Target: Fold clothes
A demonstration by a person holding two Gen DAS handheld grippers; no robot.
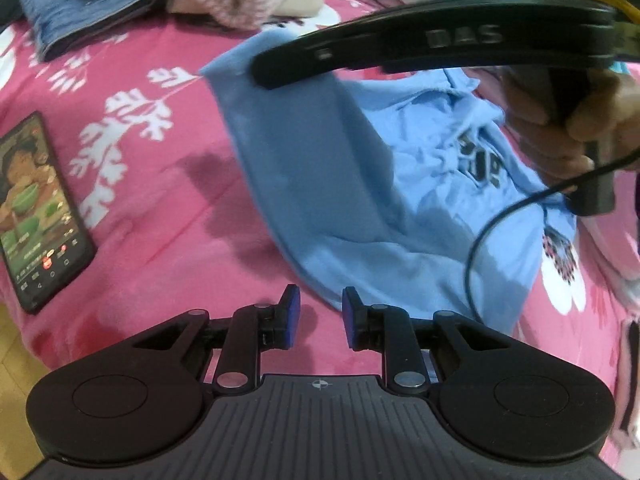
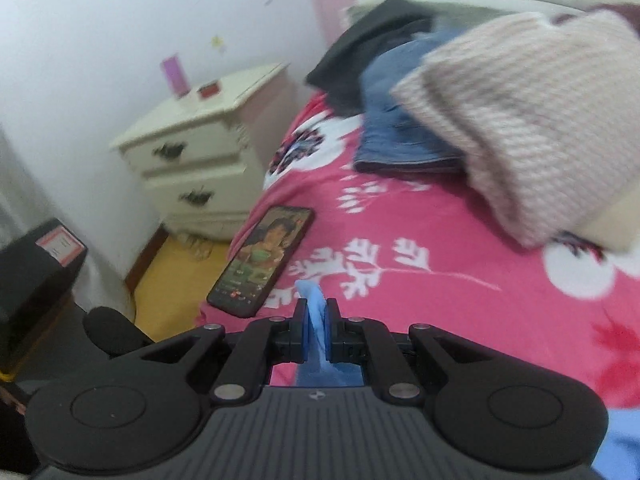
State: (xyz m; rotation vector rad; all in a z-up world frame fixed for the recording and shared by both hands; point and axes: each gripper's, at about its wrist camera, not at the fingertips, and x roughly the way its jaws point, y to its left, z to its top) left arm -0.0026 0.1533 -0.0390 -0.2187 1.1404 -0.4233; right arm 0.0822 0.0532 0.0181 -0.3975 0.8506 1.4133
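My right gripper (image 2: 316, 328) is clamped on a pinch of the blue shirt (image 1: 360, 184), and that corner hangs lifted over the pink bedspread (image 1: 168, 208). The rest of the shirt lies crumpled on the bed just beyond my left gripper (image 1: 320, 316), print side up. My left jaws stand slightly apart with nothing between them, the near hem just ahead of the right pad.

As I judge it, the step is to spread the shirt flat before folding. To do it well I should keep the right grip firm, take the near hem with the left, then draw the two corners apart so the cloth goes taut and lay it down smooth. I'd keep the cloth away from the phone (image 1: 36, 208) at the bed's edge and the pile of jeans (image 2: 400, 128) and sweater (image 2: 528, 120) further up the bed.
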